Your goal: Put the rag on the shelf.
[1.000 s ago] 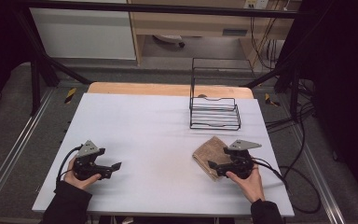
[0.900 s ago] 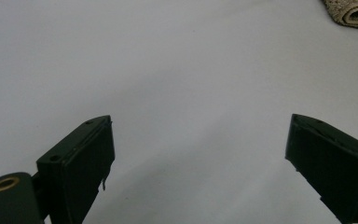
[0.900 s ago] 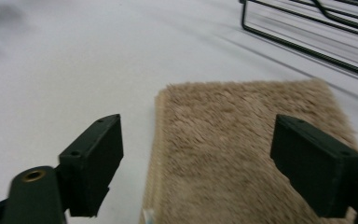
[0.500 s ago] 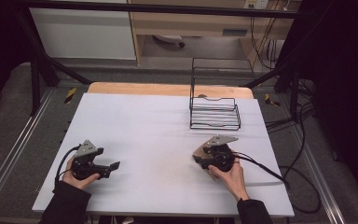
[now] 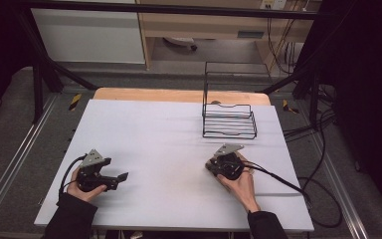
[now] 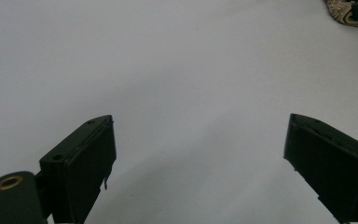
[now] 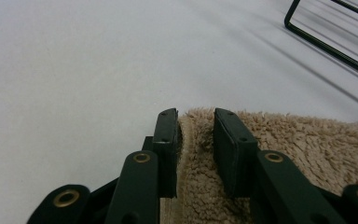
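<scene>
Pinching: right gripper (image 7: 196,140) has just been closing its jaws on the near edge fold of the beige towel (image 7: 307,144); the pile bunches between the pads, so it reads as gripped.
Towel place: on the white table (image 5: 154,129), under the right gripper (image 5: 218,163), at about 6 o'clock from the wire rack (image 5: 229,121).
Handling: soft, light and limp, I judge; it will sag and drag rather than lift flat, and it is neither fragile nor slippery.
Hold point: a doubled edge, deep in the pads, so the pile does not slide out.
Left gripper (image 6: 200,154): jaws wide, nothing between them, resting near the table's 7 o'clock corner.
</scene>
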`<state>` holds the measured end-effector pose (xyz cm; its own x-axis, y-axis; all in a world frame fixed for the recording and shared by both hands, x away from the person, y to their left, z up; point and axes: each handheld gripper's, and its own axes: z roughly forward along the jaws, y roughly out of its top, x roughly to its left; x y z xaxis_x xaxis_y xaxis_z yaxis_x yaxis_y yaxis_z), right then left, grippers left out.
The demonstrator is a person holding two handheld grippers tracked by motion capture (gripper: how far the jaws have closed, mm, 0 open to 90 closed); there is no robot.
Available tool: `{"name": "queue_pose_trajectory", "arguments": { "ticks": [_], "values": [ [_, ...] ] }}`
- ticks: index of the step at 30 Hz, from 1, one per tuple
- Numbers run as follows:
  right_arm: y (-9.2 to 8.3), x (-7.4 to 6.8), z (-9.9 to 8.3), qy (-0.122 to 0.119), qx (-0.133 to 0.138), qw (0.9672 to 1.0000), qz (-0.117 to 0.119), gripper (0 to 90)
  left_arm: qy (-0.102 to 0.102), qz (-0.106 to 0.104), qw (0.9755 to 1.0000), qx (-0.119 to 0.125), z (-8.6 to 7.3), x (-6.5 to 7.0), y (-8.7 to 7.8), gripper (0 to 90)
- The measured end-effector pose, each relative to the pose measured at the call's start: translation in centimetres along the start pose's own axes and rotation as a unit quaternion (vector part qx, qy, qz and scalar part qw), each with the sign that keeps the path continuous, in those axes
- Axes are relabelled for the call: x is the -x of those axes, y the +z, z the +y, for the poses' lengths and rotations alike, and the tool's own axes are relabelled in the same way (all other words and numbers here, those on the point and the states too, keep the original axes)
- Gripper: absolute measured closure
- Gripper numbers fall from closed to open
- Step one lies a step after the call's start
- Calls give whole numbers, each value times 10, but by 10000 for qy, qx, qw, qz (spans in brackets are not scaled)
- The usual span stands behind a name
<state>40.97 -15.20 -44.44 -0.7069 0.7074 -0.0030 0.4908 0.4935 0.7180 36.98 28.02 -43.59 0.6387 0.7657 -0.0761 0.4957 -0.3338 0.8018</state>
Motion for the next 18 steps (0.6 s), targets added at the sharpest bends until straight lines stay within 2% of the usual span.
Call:
{"name": "queue_pose_trajectory", "arguments": {
  "ticks": [1, 4, 7, 11, 14, 15, 18],
  "values": [
    [2, -2, 1, -130, -72, 9999, -75, 739, 7, -7, 10000, -13, 0, 0, 0, 88],
    [3, -2, 0, -123, -74, 9999, -78, 770, 9, -10, 10000, 0, 0, 1, 0, 88],
    [3, -2, 0, -132, -76, 9998, -88, 839, 4, -7, 10000, -14, 0, 0, 0, 89],
    [2, -2, 0, -110, -44, 9999, -100, 863, 11, -14, 10000, -14, 0, 0, 0, 91],
    [1, -2, 1, -103, -11, 9999, -52, 866, 3, -13, 10000, -2, 0, 0, 0, 91],
    [-1, -4, 2, -91, 146, 9998, 79, 868, 0, -11, 10000, -2, 0, 0, 0, 91],
    [-4, -6, 3, -139, 237, 9994, 230, 868, 1, -10, 10000, 0, 0, 0, 0, 91]
  ]
}}
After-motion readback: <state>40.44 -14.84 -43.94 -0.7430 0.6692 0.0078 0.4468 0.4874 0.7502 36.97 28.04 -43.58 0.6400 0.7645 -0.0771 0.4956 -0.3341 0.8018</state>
